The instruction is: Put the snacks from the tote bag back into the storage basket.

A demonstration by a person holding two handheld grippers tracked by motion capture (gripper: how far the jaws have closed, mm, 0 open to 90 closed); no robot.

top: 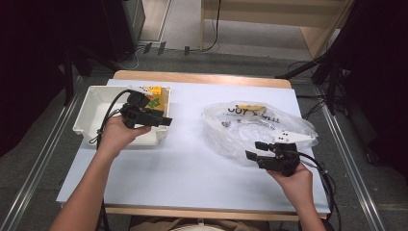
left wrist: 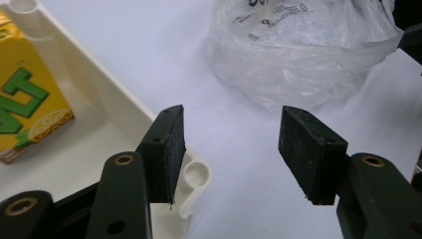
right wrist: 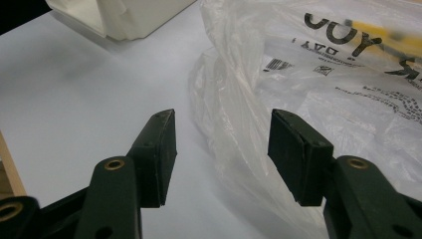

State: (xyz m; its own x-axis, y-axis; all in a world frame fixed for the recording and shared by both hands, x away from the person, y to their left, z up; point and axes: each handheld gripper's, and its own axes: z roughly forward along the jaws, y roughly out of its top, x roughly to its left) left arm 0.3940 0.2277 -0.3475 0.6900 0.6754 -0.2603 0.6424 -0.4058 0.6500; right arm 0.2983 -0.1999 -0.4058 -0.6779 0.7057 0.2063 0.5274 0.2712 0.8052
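On the white tabletop (top: 183, 159), the left gripper (left wrist: 231, 149) hovers with jaws apart at the rim of the cream bin (top: 91, 108) holding a yellow carton (left wrist: 25, 104). The right gripper (right wrist: 221, 149), also open, straddles the clear plastic bag's (right wrist: 318, 89) edge, seemingly ready to pinch it.

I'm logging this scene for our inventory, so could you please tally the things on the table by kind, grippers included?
White tub: 1
Yellow drink carton: 1
Clear plastic bag: 1
Grippers: 2, left gripper and right gripper, both open
Total: 5
A yellow item inside the bag is too blurred to count.
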